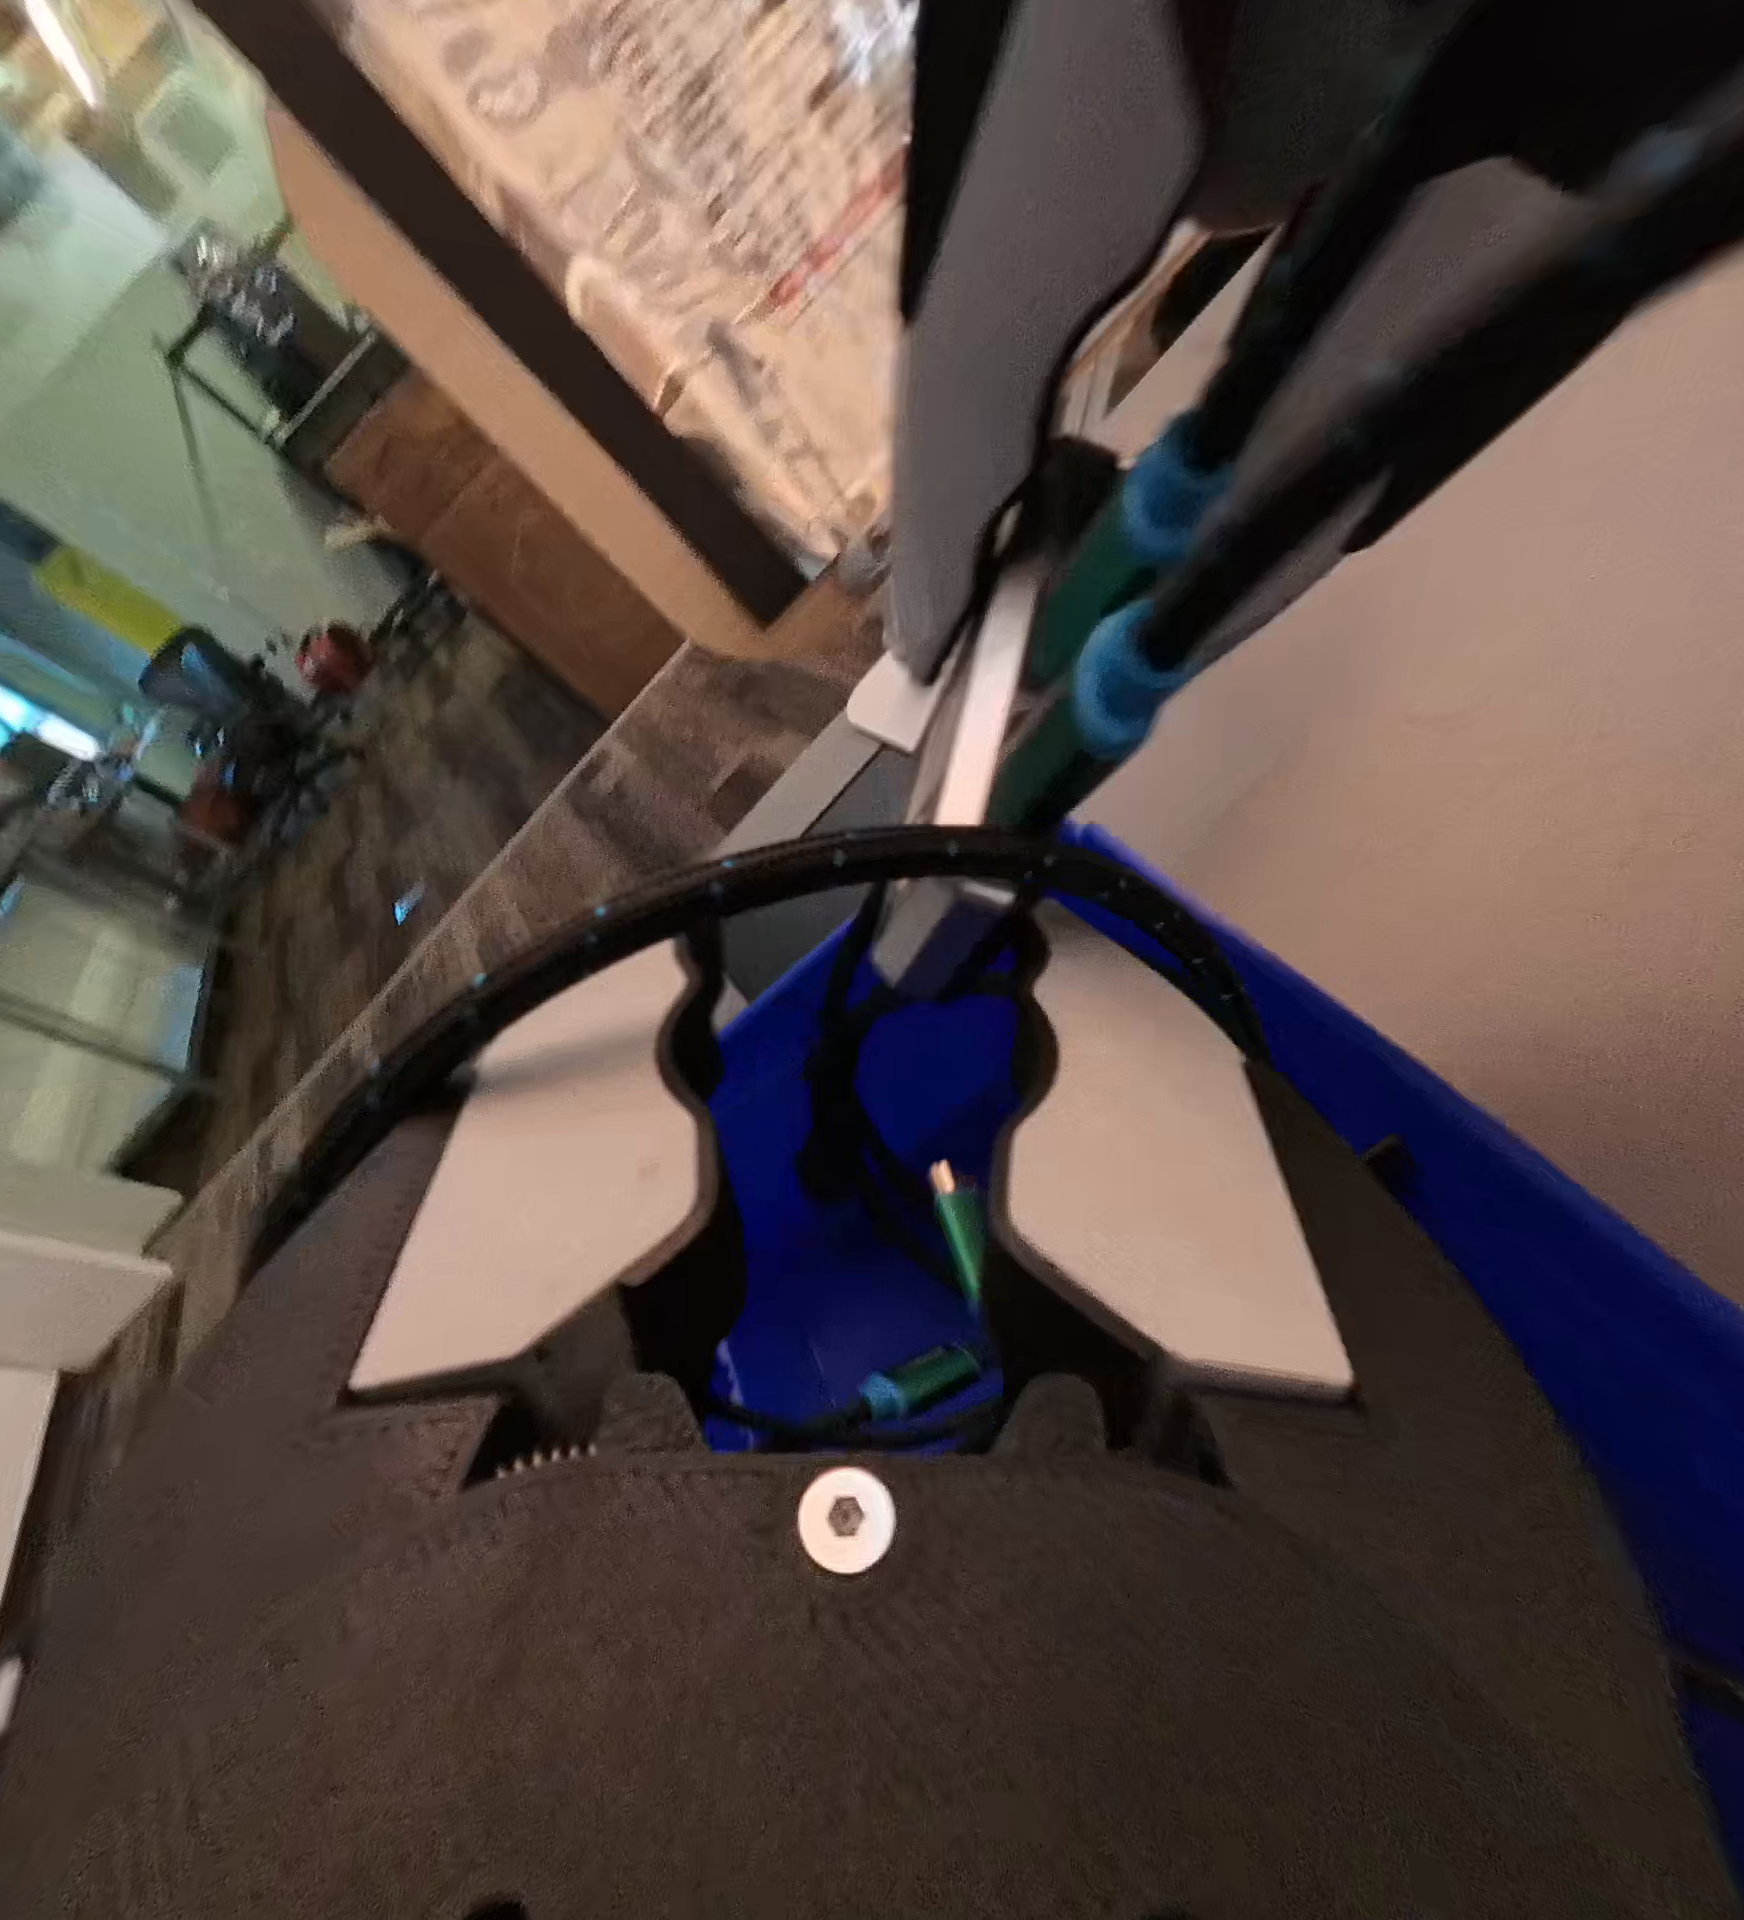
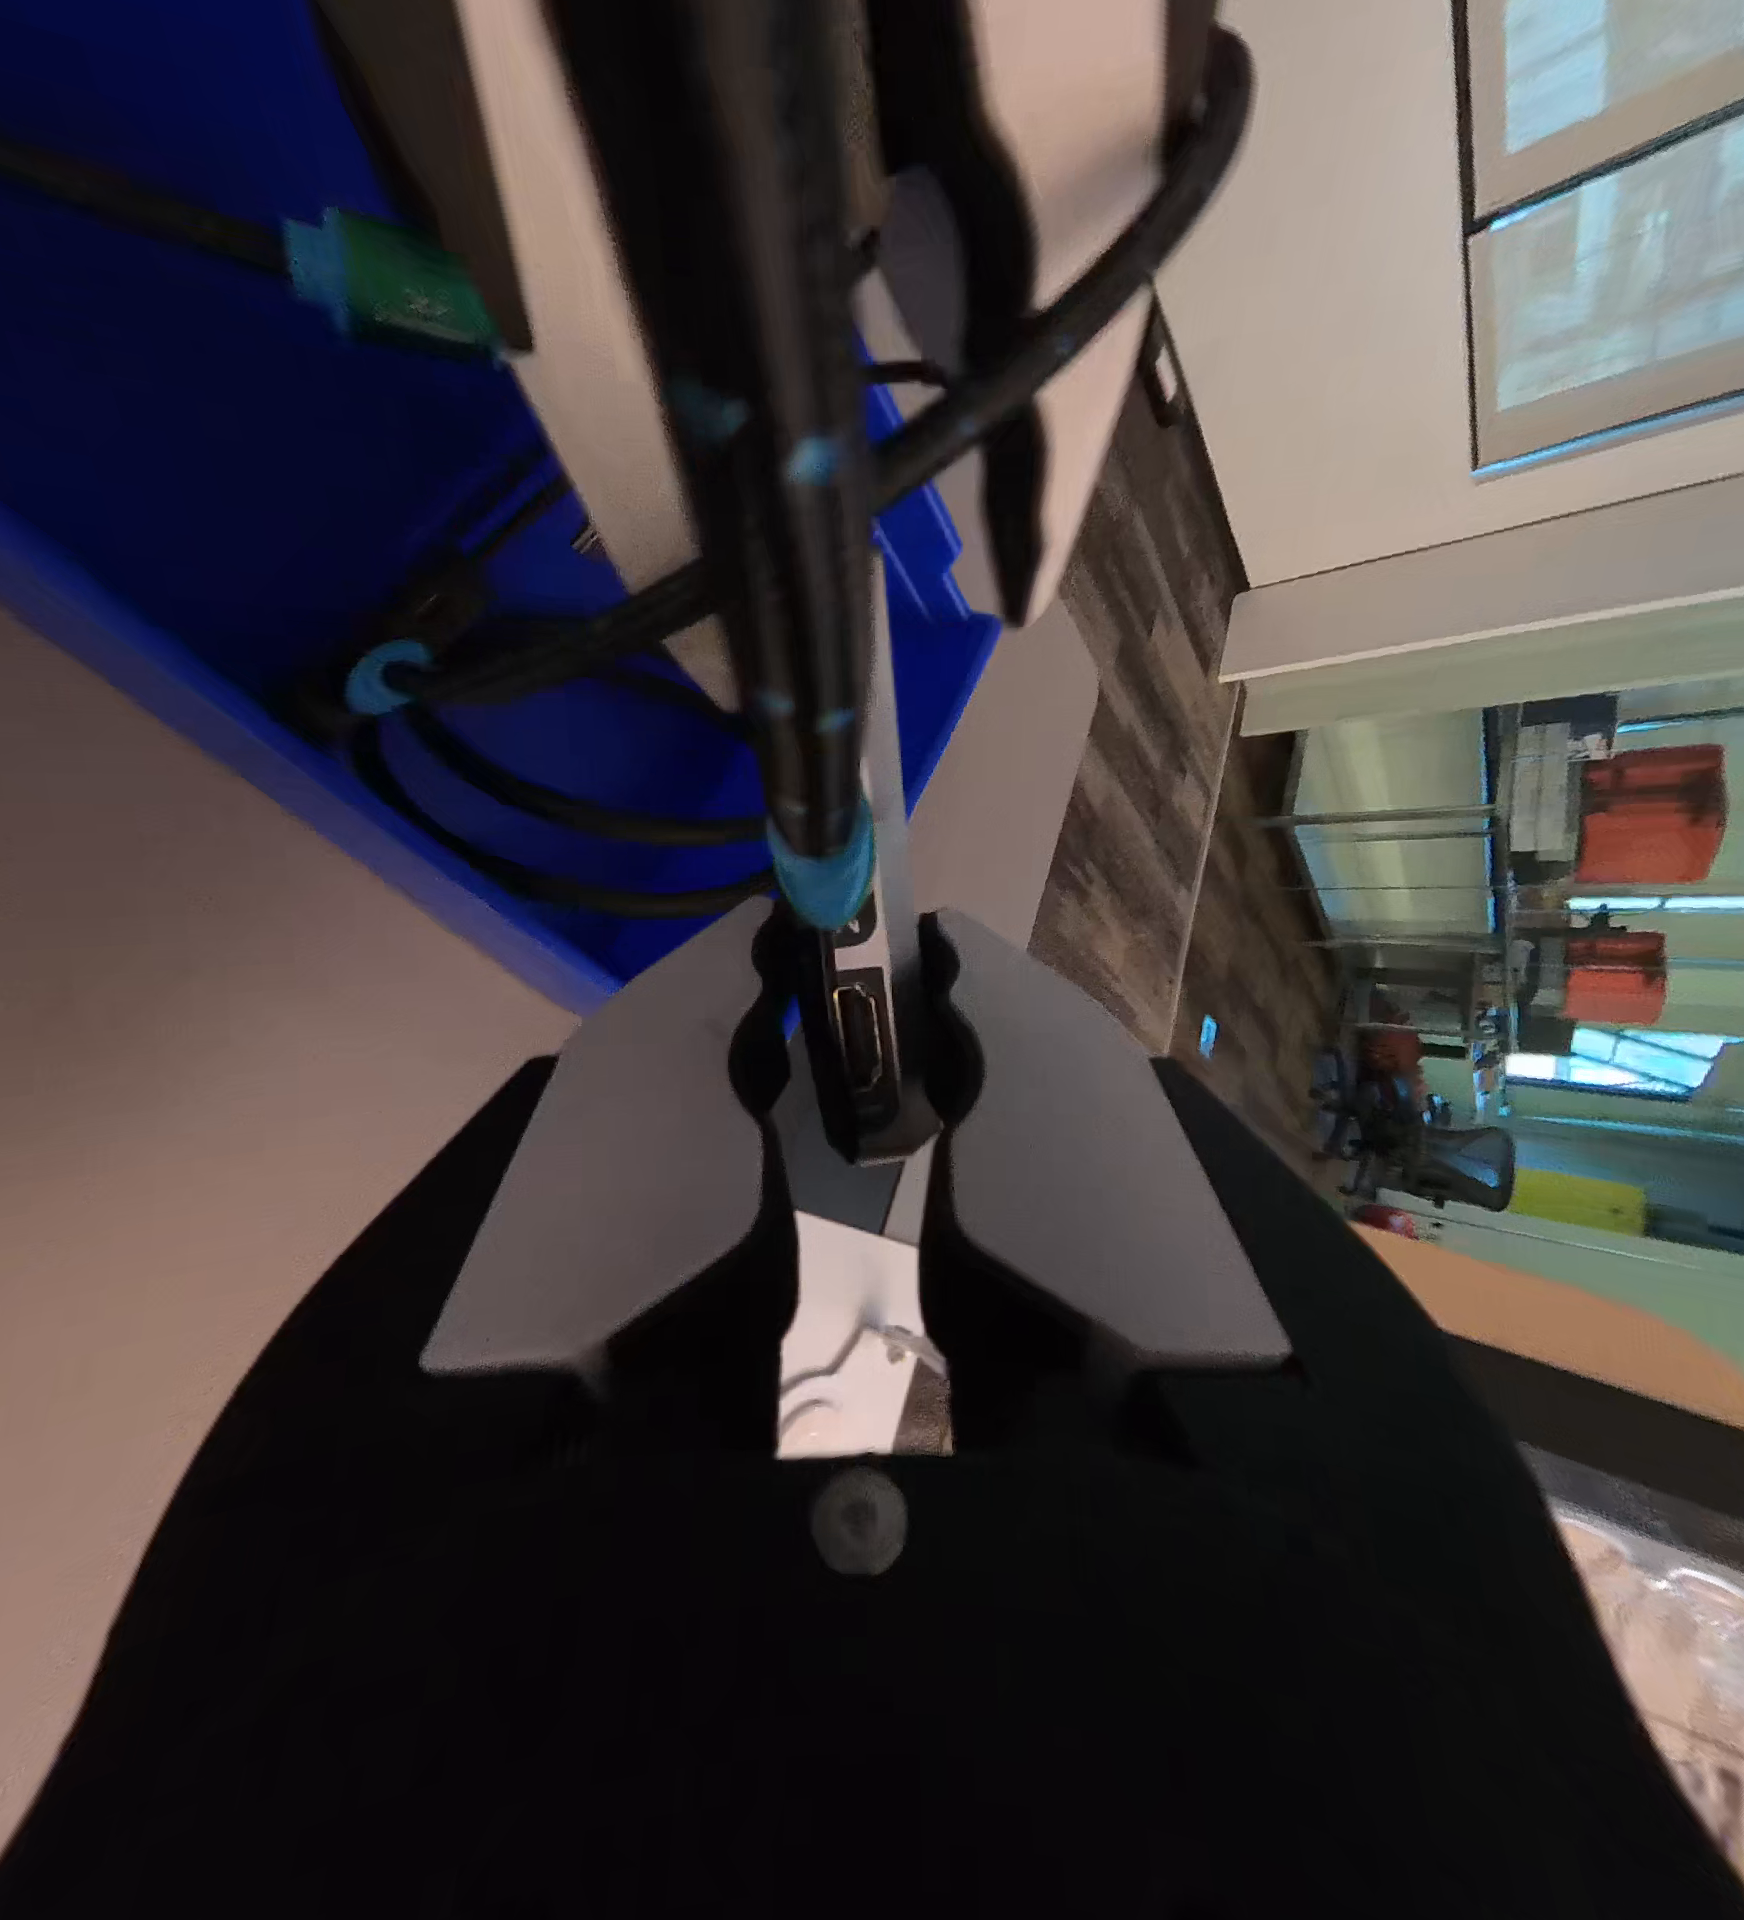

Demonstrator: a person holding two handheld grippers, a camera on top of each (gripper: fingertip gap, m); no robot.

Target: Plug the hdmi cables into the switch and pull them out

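Observation:
My right gripper [image 2: 852, 987] is shut on one end of the slim grey switch [image 2: 889, 810], with an empty port facing the camera. Two green plugs with blue collars [image 1: 1107, 665] sit in the switch's side, their black cables [image 2: 806, 623] running off. In the left wrist view the switch's other end [image 1: 915, 935] lies between the tips of my open left gripper [image 1: 868, 956]; the jaws stand wide apart and do not touch it. A black cable loop [image 1: 639, 925] arcs across its fingertips. The right gripper's fingers [image 1: 982, 364] show at the top.
A blue bin [image 1: 1470, 1195] lies under the grippers on a beige table [image 1: 1522, 623]. It holds coiled black cables [image 2: 535, 810] and loose green plugs [image 1: 956, 1236] [image 2: 400, 291]. The table edge [image 1: 494, 862] and an office floor with chairs lie beyond. The gap from one gripper's tips to the other's is roughly 5 cm.

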